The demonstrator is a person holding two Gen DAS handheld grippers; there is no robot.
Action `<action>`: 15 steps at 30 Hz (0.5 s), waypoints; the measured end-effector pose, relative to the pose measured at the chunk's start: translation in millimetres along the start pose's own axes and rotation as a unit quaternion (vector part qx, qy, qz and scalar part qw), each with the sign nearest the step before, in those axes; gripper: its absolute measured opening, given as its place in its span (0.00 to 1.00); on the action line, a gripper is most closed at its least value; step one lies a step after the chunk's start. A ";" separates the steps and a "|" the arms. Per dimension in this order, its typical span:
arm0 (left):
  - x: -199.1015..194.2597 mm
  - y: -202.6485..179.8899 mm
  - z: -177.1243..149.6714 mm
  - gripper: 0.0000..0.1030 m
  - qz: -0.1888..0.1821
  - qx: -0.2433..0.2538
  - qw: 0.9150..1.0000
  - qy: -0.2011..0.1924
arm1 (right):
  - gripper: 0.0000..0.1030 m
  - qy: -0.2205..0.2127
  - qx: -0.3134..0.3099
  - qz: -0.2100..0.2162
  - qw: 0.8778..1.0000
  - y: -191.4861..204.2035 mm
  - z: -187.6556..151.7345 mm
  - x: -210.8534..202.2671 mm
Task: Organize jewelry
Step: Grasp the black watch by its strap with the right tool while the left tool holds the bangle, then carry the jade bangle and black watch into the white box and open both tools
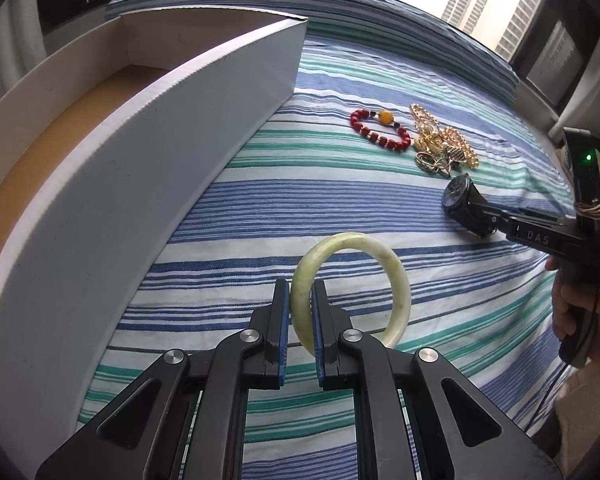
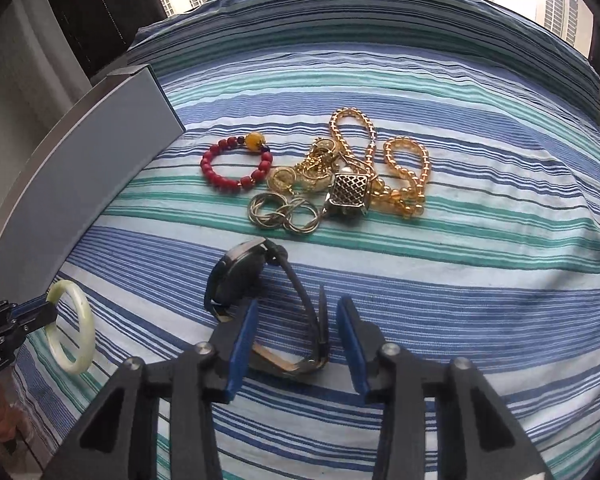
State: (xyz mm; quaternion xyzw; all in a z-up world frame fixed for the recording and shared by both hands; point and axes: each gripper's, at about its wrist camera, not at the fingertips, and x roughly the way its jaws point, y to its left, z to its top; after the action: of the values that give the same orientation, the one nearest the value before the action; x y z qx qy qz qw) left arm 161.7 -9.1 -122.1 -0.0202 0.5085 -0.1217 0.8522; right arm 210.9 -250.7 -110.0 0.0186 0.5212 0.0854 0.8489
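Observation:
My left gripper (image 1: 300, 292) is shut on a pale green jade bangle (image 1: 380, 256), holding it upright just above the striped bedspread, beside the white box (image 1: 148, 152). The bangle also shows in the right wrist view (image 2: 82, 312). My right gripper (image 2: 296, 312) is open, its fingers on either side of the strap of a black watch (image 2: 240, 276) lying on the bed. The watch also shows in the left wrist view (image 1: 460, 196). A red bead bracelet (image 2: 236, 164) and a pile of gold chains and pendants (image 2: 352, 184) lie further back.
The open white cardboard box has a brown floor (image 1: 60, 136) and stands at the left on the blue-green striped bedspread (image 2: 460, 280). A window with tower blocks lies beyond the bed's far edge.

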 end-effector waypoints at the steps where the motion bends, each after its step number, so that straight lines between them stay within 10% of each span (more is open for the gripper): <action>1: 0.2 -0.8 -1.1 0.08 -0.001 0.001 1.000 0.001 | 0.21 0.003 -0.005 -0.007 1.000 1.7 -1.6 2.3; 15: -87.2 23.1 2.3 0.08 -0.062 -0.040 0.996 -0.048 | 0.09 -0.065 0.005 0.087 0.994 43.5 6.7 -94.9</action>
State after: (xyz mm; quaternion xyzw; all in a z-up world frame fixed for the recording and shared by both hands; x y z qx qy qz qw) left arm 128.5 33.0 -49.5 -0.0918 0.4690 -0.1530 0.8650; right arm 169.4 -223.2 -18.0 0.0738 0.4622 0.1548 0.8700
